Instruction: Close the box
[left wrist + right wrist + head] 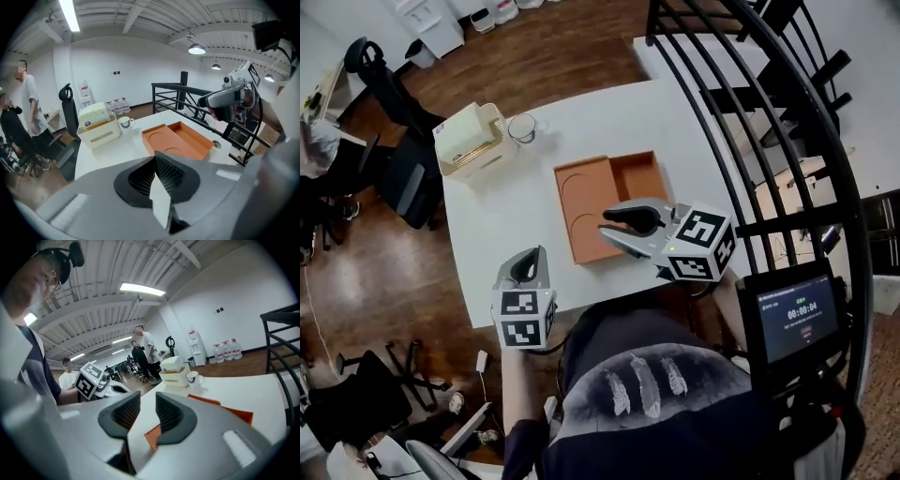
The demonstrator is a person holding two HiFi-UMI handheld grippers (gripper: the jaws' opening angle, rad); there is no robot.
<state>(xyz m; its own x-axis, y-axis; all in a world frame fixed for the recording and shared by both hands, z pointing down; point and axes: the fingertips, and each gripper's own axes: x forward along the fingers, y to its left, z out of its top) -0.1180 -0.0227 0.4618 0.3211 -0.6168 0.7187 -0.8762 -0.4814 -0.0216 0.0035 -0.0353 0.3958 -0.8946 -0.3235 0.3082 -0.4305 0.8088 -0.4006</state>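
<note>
Box [586, 202] lies open and flat in the middle of the white bench [516, 220], its orange lid on the left with two round hollows pressed in it, its tray on the right. From the left claw's view the box [180, 140] sits centre frame, well beyond the tips.

Right claw [606, 228] hangs over the lower part of the box, tips pointing toward the left of the frame. Its jaws stand a narrow gap apart with nothing gripped; in its own view the right claw [147, 405] shows an orange corner of the box [153, 437] through the gap. I can't tell whether it touches.

Left claw [528, 262] is at the lower left, by the bench's near edge and clear of the box. In its own view the left claw [155, 163] has its jaws pressed together, empty.

At the upper left of the bench stand a cream bin [471, 141] and, just beside it, a cup [522, 127].
</note>
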